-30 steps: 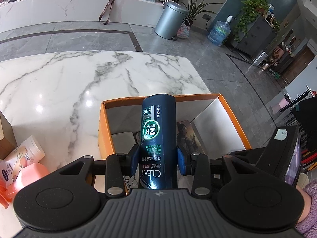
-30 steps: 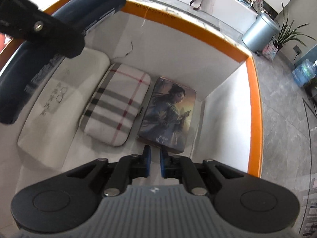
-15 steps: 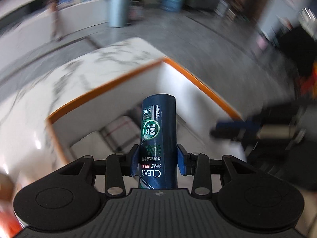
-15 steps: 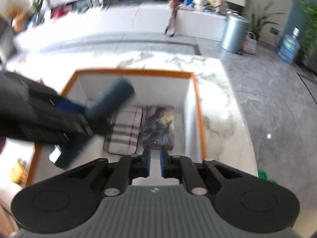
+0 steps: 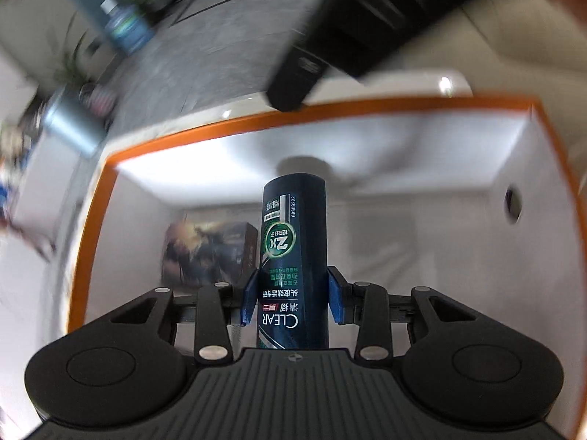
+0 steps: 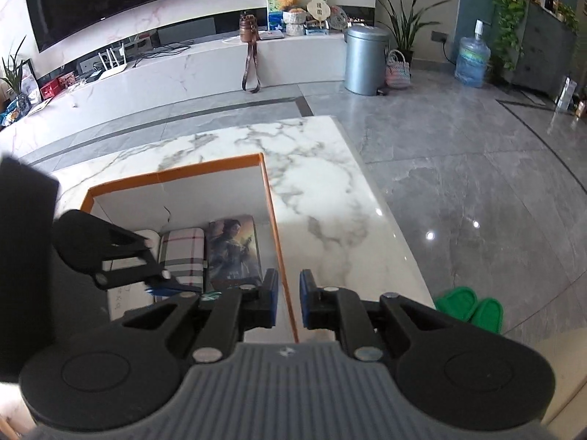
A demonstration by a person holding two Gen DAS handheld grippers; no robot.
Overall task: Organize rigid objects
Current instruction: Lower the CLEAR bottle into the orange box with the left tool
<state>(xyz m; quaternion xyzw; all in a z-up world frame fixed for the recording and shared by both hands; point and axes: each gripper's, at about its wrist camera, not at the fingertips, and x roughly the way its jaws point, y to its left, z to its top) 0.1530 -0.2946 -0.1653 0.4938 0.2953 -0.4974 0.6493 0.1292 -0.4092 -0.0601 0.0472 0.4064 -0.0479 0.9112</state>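
My left gripper (image 5: 291, 293) is shut on a dark blue CLEAR bottle (image 5: 293, 227), tilted down into the white box with the orange rim (image 5: 256, 121). On the box floor to the left of the bottle lies a flat box with a painted figure (image 5: 209, 253). In the right wrist view that picture box (image 6: 233, 253) lies beside a plaid case (image 6: 183, 256), and the left gripper (image 6: 121, 256) hides much of the box's left. My right gripper (image 6: 288, 300) hangs above the box's right rim (image 6: 275, 227). Its jaws are opening, with nothing between them.
The box stands on a white marble table (image 6: 312, 190) whose right edge drops to a grey tiled floor. Green slippers (image 6: 469, 306) lie on the floor beside the table. A metal bin (image 6: 367, 58) and a water jug (image 6: 471, 60) stand far back.
The left gripper rolled and sank into the box with the bottle. The right gripper rose out of the box to above its right rim, and its jaws parted a little.
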